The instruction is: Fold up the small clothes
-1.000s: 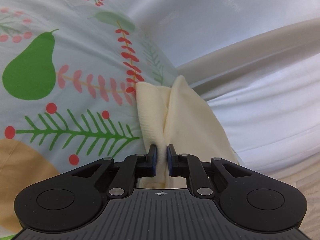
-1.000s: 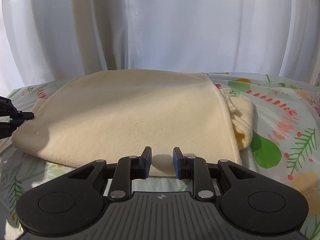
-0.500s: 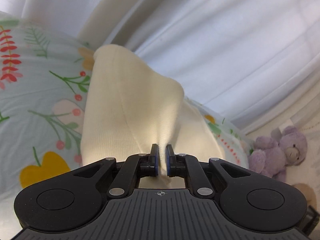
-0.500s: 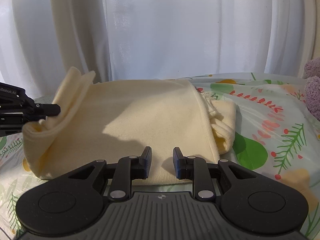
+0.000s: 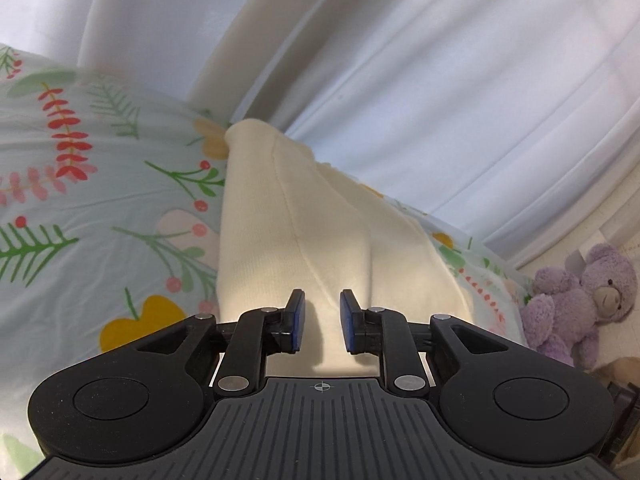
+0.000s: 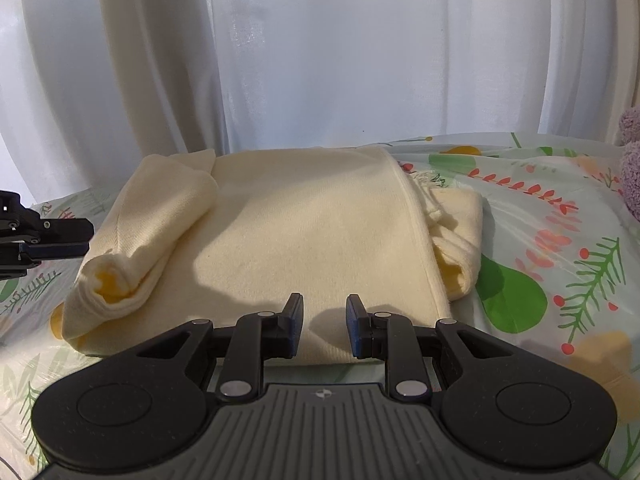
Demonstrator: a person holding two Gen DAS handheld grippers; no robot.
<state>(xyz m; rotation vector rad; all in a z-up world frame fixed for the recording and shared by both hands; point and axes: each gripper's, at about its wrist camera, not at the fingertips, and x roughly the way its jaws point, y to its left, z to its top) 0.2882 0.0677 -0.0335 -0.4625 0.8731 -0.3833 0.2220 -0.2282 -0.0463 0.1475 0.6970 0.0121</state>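
Left wrist view: the left gripper [image 5: 322,316] sits low over a cream garment [image 5: 296,216], its jaws opening; cloth shows in the gap, but the pads [image 5: 298,316] no longer press on it.
Right wrist view: the right gripper [image 6: 324,324] hovers at the near edge of the same cream garment [image 6: 304,240], jaws a little apart, nothing pinched between them.
Garment's place: flat on the patterned bedsheet [image 6: 540,240], in front of the white curtain [image 6: 320,60], roughly mid-scene.
Left end of garment: a sleeve-like flap [image 6: 160,220] now lies folded inward over the body, its cuff end bunched and showing a yellow lining.
Right end of garment: another folded part [image 6: 460,232] is tucked under the body's edge.
What changed: a second ago the left gripper was clamped on the cloth's left edge with that side spread out; half a second ago it had the flap lifted; now the flap is laid down and the tips, seen at the far left of the right wrist view [image 6: 60,236], stand just beside it.
Right gripper's change: none seen; same place, same gap.
Meaning for the task: the left-side fold looks placed, though rumpled at the cuff; a smoothing press or a lengthwise fold likely comes next.
Bystander: a purple teddy bear [image 5: 580,300] sits well to the right.
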